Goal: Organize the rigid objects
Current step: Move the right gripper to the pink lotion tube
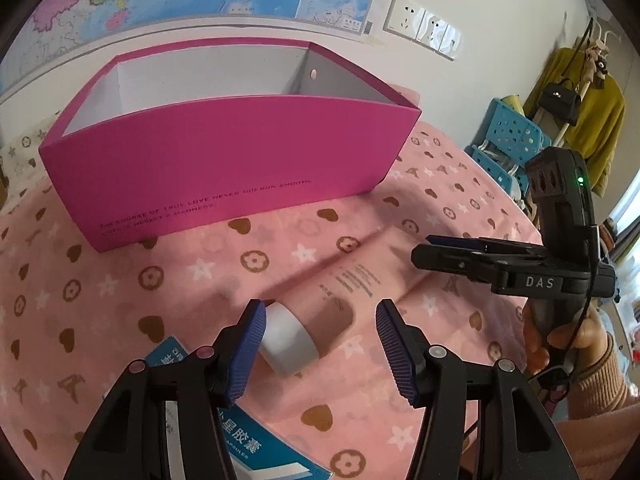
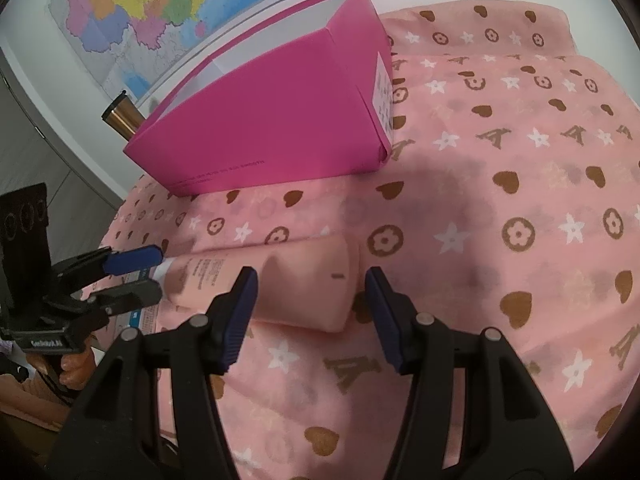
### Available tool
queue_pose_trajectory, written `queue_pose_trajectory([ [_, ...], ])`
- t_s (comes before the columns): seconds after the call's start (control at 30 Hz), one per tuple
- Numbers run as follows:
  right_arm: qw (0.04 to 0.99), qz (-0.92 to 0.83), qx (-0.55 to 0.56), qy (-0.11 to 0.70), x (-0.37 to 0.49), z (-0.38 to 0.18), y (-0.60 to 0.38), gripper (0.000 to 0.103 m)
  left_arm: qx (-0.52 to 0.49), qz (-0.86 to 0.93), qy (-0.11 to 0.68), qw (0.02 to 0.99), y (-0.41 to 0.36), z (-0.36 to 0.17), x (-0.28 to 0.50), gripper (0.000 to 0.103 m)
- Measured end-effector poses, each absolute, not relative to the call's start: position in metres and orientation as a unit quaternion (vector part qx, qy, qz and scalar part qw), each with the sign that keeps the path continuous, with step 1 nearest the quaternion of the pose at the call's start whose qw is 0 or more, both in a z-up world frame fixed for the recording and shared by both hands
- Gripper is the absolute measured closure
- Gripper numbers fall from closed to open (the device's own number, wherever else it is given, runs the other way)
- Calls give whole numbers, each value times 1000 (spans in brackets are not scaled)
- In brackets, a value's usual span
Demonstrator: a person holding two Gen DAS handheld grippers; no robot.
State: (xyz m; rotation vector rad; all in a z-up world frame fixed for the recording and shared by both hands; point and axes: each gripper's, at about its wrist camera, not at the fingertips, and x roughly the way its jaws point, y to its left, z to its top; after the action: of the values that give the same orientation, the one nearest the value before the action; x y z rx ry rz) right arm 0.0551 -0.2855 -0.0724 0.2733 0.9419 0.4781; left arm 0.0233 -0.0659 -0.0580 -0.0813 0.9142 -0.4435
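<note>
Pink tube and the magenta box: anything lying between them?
Nothing. In both wrist views only bare patterned cloth separates the tube from the box.

The right gripper [image 1: 432, 254] bore "DAS". The pink box [image 1: 224, 172] front read "THE COURSE OF TRUE LOVE NEVER DID RUN SMOOTH". The blue packet [image 1: 248, 450] showed "CAPSULES".
</note>
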Motion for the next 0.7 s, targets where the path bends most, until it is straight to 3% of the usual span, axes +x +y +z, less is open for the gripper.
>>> queue_pose_trajectory([
  [0.7, 854, 236, 124, 447, 64, -76, -281, 45, -52, -210, 454, 864, -58, -59, 7, 46],
])
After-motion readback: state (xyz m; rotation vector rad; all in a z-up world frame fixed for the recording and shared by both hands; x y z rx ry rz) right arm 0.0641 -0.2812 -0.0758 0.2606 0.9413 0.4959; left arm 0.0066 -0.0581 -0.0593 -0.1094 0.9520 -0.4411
